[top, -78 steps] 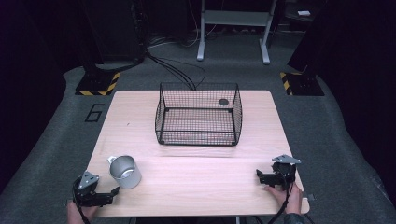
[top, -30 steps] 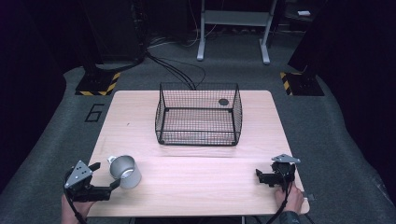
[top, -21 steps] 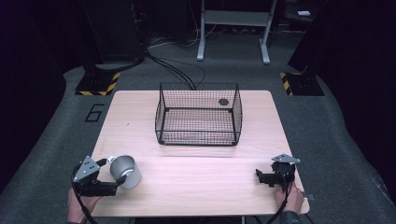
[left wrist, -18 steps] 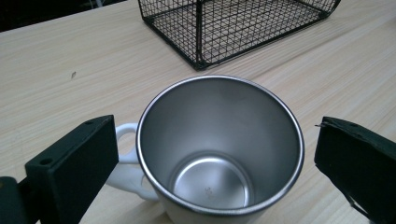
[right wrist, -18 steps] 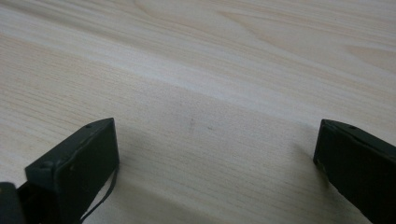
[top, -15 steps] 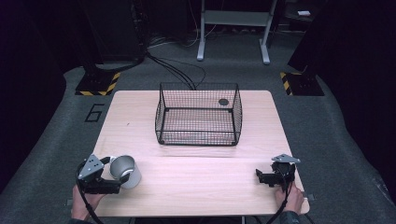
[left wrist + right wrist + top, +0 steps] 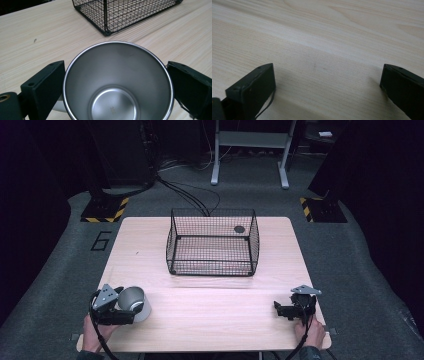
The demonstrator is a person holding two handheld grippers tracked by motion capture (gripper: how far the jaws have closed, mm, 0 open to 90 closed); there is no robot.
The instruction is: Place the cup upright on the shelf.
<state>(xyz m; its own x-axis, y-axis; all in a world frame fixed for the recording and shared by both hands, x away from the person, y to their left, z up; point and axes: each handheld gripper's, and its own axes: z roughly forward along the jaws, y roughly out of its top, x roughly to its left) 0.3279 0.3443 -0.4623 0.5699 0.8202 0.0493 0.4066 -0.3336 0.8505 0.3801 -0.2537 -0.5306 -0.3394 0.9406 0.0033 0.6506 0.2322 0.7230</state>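
Observation:
A steel cup [image 7: 134, 302] sits near the table's front left corner. In the left gripper view its mouth [image 7: 117, 82] faces the camera, and the inside holds nothing. My left gripper [image 7: 132, 309] is open, with one black jaw on each side of the cup's rim [image 7: 115, 72]. I cannot tell whether the pads touch the rim. My right gripper [image 7: 278, 309] rests open near the front right corner, held by a hand. Between its jaws is bare wood [image 7: 327, 75].
A black wire basket [image 7: 212, 245] stands at the middle back of the wooden table [image 7: 210, 320], and its near corner shows in the left gripper view [image 7: 107, 31]. A small dark disc [image 7: 239, 229] lies at the basket's far right. Stands and cables are on the floor behind.
My left gripper has moved right to the cup and now has a jaw on each side of it. The cup and my right gripper have stayed put.

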